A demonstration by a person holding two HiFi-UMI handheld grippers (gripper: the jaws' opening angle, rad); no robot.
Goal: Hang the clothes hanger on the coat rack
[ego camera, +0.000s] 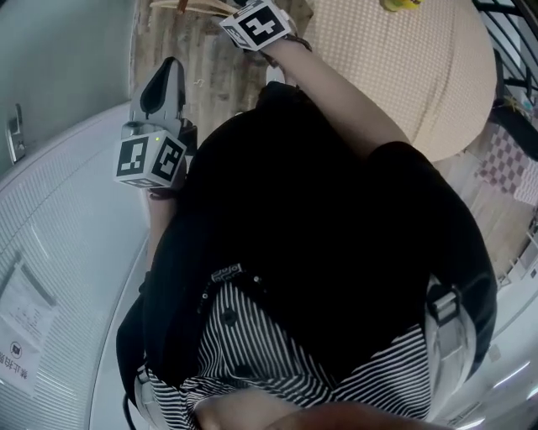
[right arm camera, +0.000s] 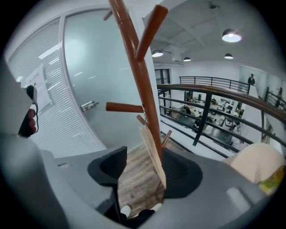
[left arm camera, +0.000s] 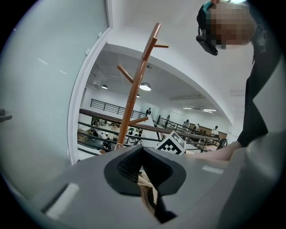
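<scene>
The brown wooden coat rack [right arm camera: 143, 76] stands close ahead in the right gripper view, with pegs pointing left and up. A pale wooden hanger [right arm camera: 153, 154] hangs against its pole, and where its hook sits is hard to make out. My right gripper [right arm camera: 145, 172] is open wide; the hanger hangs between the jaws, close by the right pad [right arm camera: 181, 174]. In the head view only this gripper's marker cube [ego camera: 256, 23] shows. My left gripper [left arm camera: 143, 154] points at the rack [left arm camera: 136, 89] from farther back. Its pads meet at the tips, with nothing seen gripped.
A frosted glass wall [ego camera: 59, 252] with a door handle [right arm camera: 89, 105] runs along the left. A dark railing [right arm camera: 210, 103] over an open hall lies behind the rack. A round beige surface [ego camera: 403, 59] sits at the right over the wood floor [ego camera: 210, 76].
</scene>
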